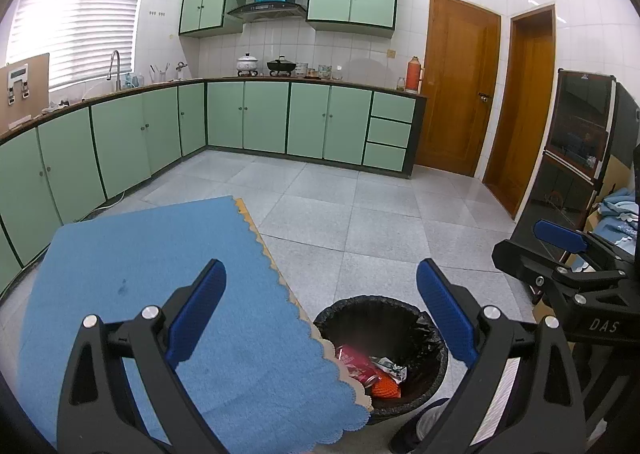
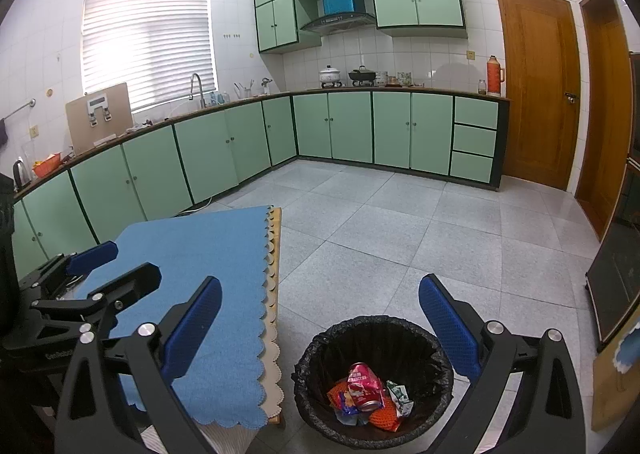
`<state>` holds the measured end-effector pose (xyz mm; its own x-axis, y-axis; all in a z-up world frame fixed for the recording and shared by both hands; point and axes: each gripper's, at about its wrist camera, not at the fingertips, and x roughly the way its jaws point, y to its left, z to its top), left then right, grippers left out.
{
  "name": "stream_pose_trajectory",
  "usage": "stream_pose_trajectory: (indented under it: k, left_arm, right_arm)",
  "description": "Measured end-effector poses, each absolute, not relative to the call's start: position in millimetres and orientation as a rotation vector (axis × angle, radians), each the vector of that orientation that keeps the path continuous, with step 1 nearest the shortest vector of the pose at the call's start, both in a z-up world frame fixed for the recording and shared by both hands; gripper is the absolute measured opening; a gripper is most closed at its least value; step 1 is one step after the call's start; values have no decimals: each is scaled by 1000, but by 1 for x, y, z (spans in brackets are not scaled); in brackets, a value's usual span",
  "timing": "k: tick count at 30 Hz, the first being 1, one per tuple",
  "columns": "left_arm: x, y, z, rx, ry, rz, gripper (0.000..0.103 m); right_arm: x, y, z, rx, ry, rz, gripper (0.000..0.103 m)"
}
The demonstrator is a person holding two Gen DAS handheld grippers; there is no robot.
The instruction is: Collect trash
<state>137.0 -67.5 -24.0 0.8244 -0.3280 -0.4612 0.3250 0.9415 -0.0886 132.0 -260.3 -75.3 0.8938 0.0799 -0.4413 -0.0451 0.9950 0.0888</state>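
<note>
A round black-lined trash bin (image 2: 374, 382) (image 1: 384, 350) stands on the floor beside the table's near corner. Inside it lie a crushed red can (image 2: 362, 384) (image 1: 356, 364), an orange wrapper (image 2: 384, 416) (image 1: 386, 388) and a crumpled white-green wrapper (image 2: 400, 398) (image 1: 390, 366). My right gripper (image 2: 320, 326) is open above the bin with nothing between its blue fingers. My left gripper (image 1: 322, 310) is open too, hanging over the table's edge and the bin. Each gripper shows at the side of the other's view: the right gripper (image 1: 568, 254) and the left gripper (image 2: 92, 266).
A table under a blue scalloped cloth (image 1: 160, 294) (image 2: 208, 274) fills the left foreground. Green cabinets (image 2: 352, 129) with a cluttered counter line the far walls. Two wooden doors (image 2: 538, 85) stand at the right, and a dark glass-fronted cabinet (image 1: 576, 141) beside them. Grey tile floor (image 2: 440, 238) lies between.
</note>
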Motion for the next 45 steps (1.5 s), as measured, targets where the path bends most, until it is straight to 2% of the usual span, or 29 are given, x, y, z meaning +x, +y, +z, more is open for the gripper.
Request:
stream_pose_trajectory:
  k: [45]
  left_arm:
    - [136, -63, -22, -8, 491, -341, 93]
  right_arm:
    - [133, -262, -75, 80, 463, 66, 97]
